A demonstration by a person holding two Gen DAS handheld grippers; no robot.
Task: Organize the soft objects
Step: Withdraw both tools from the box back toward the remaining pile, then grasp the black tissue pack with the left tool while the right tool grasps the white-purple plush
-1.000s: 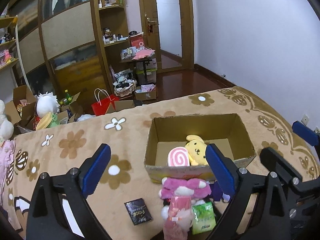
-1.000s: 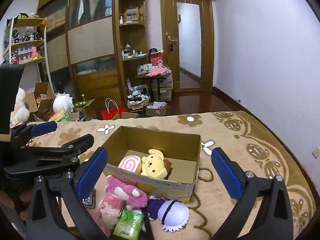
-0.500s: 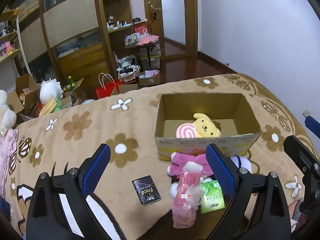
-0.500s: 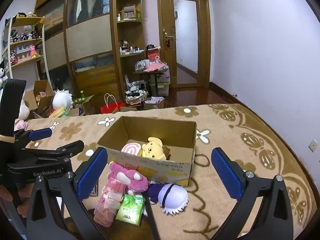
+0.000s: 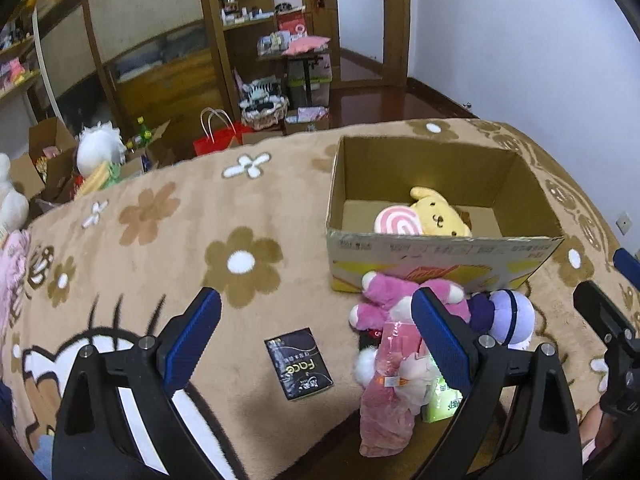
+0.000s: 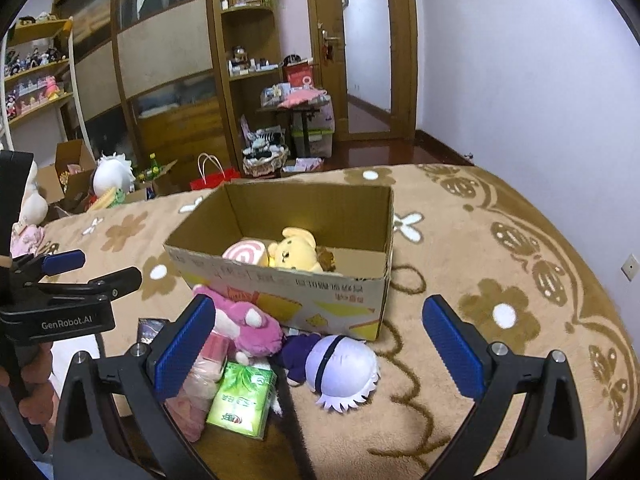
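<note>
A tan flower-patterned plush blanket (image 5: 168,240) covers the surface, wooden cabinets (image 6: 168,80) behind; since a second ago both grippers have drawn back and the open brown cardboard box (image 6: 304,292) sits farther off; inside it lie a pink-swirl plush roll (image 6: 242,254) and a yellow plush dog (image 6: 294,256); the left gripper (image 5: 316,340) hovers wide open, holding nothing, above a black foil sachet (image 5: 299,364); a pink plush rabbit (image 5: 394,312) lies against the box front, just behind its right finger; the right gripper (image 6: 316,350) gapes empty over a purple white-haired plush doll (image 6: 340,372) and green tissue pack (image 6: 242,398).
</note>
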